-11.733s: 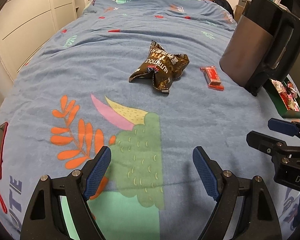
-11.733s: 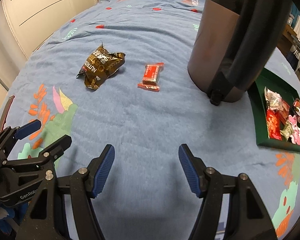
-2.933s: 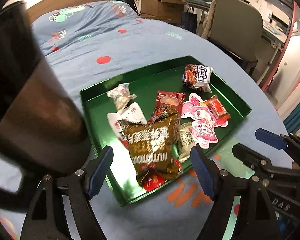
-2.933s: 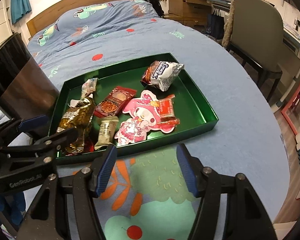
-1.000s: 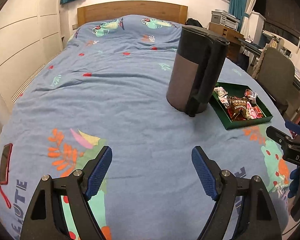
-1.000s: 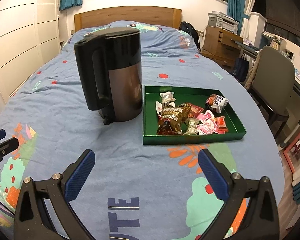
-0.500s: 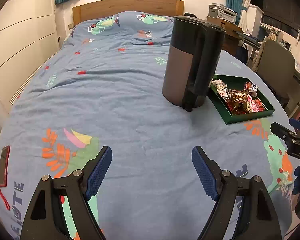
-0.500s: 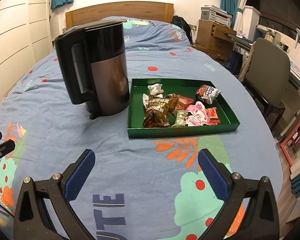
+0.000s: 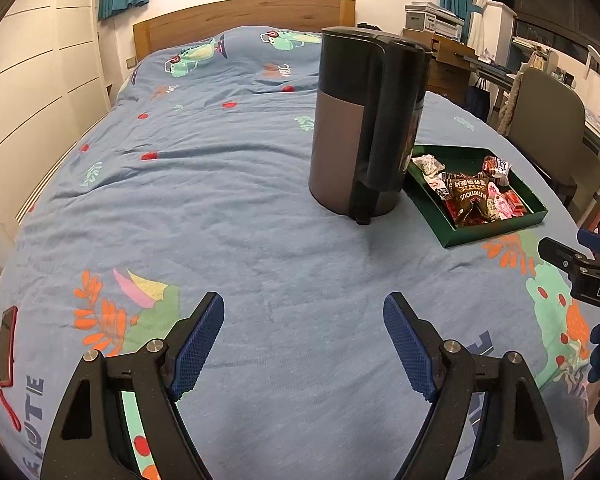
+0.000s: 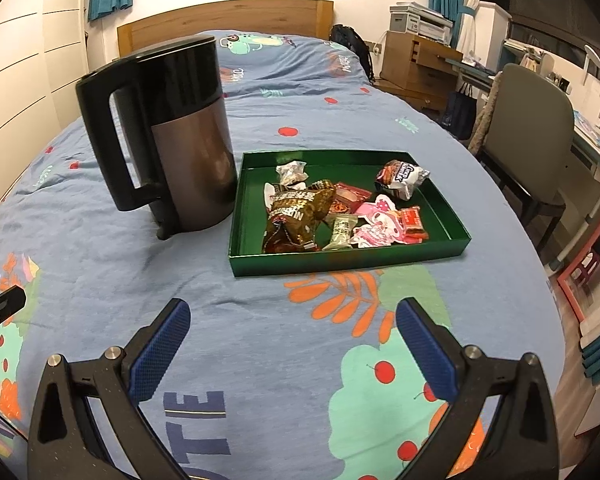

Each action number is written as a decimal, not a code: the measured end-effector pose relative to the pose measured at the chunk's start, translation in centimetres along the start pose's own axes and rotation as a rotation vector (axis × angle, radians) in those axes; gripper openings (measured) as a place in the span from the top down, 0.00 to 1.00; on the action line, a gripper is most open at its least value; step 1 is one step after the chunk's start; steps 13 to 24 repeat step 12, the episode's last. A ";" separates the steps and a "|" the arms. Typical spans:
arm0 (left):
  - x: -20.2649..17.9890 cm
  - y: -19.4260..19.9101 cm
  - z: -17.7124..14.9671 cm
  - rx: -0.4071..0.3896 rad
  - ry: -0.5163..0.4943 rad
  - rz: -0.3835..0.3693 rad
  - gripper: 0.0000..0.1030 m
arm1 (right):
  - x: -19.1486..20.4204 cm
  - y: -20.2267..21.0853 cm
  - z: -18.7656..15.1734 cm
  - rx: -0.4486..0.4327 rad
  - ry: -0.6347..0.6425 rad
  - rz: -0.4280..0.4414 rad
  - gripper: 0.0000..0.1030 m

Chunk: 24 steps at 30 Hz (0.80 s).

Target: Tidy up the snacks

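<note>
**A:** Bedspread (image 9: 228,200) looks bare of loose snacks now, the brown Nutritious bag (image 10: 296,216) and the little red wafer packet (image 10: 414,220) that were lying on it earlier are both in the green tray (image 10: 340,258), next to the black kettle (image 10: 172,136).

**B:** Yep, and since a few seconds ago both grippers have pulled back from the tray. Left gripper (image 9: 303,340) is spread wide with nothing in it, right gripper (image 10: 292,344) same deal, empty.

**A:** So sorting's basically done?

**B:** I'd guess so, nothing left outside the tray that I can spot.
</note>
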State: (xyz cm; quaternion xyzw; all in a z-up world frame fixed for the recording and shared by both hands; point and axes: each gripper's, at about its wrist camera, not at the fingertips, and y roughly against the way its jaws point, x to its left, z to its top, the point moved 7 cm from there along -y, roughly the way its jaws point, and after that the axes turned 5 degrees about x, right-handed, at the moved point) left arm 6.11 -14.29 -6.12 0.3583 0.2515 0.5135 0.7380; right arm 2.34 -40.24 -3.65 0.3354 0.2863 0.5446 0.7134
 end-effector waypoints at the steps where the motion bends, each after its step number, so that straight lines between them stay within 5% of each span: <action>1: -0.1 -0.1 0.0 0.001 -0.003 0.000 0.25 | -0.1 -0.1 0.0 0.001 -0.001 -0.001 0.00; 24: -0.9 -0.3 0.2 0.003 -0.011 0.005 0.25 | -0.8 -0.6 -0.1 0.007 -0.012 -0.004 0.00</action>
